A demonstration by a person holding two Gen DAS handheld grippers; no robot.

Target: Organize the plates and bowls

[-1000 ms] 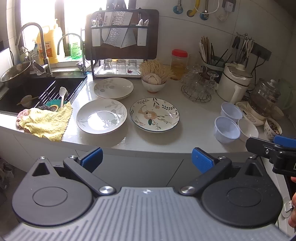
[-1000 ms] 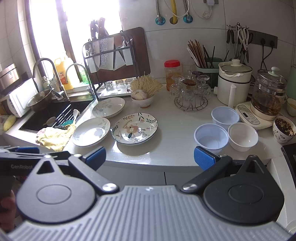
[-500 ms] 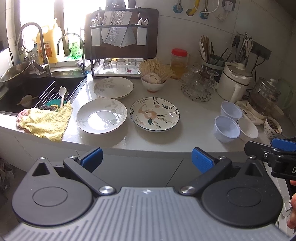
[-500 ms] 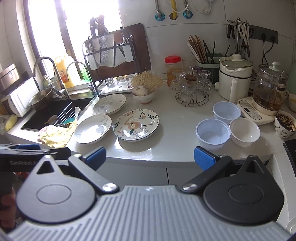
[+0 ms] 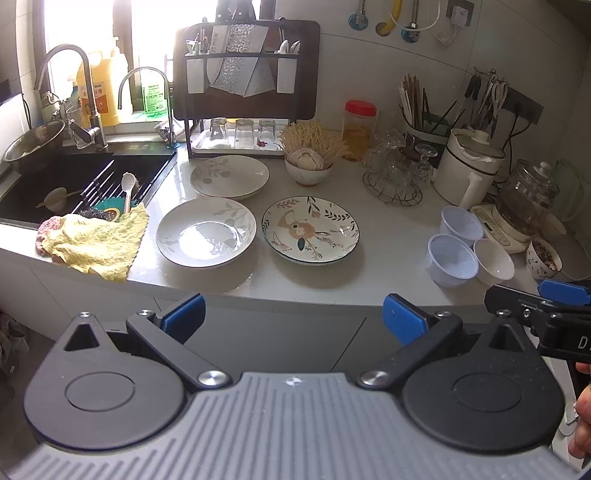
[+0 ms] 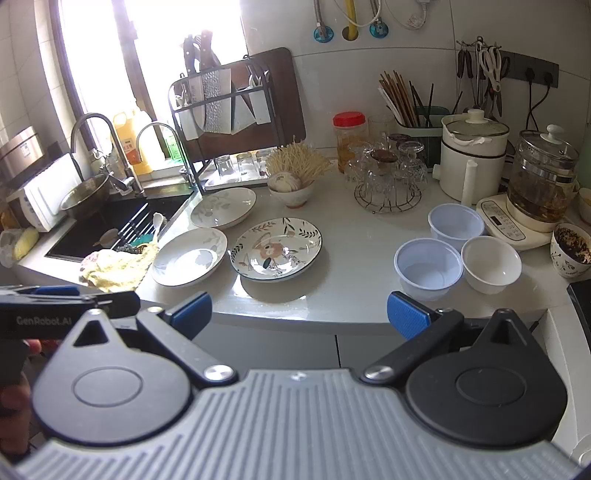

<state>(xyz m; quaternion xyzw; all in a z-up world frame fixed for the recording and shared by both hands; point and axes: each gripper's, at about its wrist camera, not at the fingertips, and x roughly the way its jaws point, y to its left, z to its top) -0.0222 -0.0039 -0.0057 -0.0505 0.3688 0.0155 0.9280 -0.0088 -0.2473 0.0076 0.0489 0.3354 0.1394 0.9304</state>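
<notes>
the room is a kitchen with white tiled walls and a pale stone countertop running over grey cabinet fronts. a dark-framed window behind the black sink admits strong daylight that washes out the glass, and two curved taps stand at the sink's back edge. a black power strip with plugged cables is fixed to the right wall, and pipe outlets show high on the tiles.
</notes>
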